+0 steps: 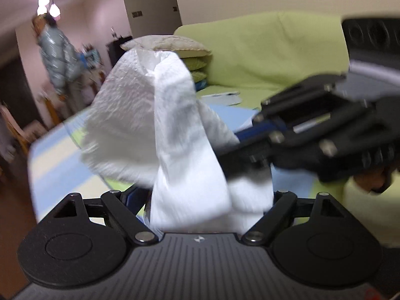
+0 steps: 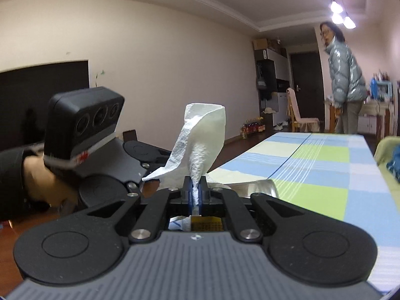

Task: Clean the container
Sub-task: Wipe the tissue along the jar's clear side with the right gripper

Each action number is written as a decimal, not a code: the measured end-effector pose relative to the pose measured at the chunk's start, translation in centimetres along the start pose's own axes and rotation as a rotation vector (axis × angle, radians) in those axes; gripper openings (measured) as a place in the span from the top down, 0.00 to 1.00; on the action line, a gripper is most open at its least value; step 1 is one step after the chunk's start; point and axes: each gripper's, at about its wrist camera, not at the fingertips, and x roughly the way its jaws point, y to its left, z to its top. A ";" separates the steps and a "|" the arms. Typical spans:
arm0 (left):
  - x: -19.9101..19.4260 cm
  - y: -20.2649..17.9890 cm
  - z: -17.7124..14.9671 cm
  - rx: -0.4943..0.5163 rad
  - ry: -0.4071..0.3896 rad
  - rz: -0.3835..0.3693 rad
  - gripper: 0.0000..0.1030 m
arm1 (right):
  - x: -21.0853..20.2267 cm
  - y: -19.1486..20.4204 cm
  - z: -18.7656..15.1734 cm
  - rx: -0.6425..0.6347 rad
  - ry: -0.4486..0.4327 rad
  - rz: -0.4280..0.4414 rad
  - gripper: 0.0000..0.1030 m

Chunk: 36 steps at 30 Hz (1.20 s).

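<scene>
Tearing is risked if the paper towel [image 2: 200, 140], clamped low centre by the right gripper [image 2: 196, 195], is pulled against the left gripper [image 1: 200, 200], whose jaw state cannot be told.

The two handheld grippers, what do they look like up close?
Both are matte black linkages with silver pivot screws on ribbed grey bases bearing a small logo. The right gripper has blue pads. The left gripper carries a black three-lens camera block, strapped with a white band marked red. A black sleeve covers that arm.
</scene>
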 end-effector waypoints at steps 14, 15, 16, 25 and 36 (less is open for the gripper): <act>-0.2 -1.6 -0.5 0.185 -0.061 0.142 0.17 | 0.2 -2.3 0.3 0.089 -0.021 -0.105 0.99; -0.1 -2.0 -0.4 0.207 -0.065 0.159 0.17 | 0.4 -2.4 0.4 0.091 -0.020 -0.109 0.99; 0.1 -2.3 -0.3 0.228 -0.068 0.174 0.17 | 0.6 -2.4 0.4 0.093 -0.019 -0.112 0.99; 1.9 -3.0 1.3 0.244 -0.038 0.188 0.21 | 0.2 -1.7 0.4 0.125 -0.009 -0.060 0.98; -1.5 0.8 0.1 0.029 -0.102 0.054 0.29 | -0.1 -2.9 0.1 0.110 -0.015 -0.100 0.99</act>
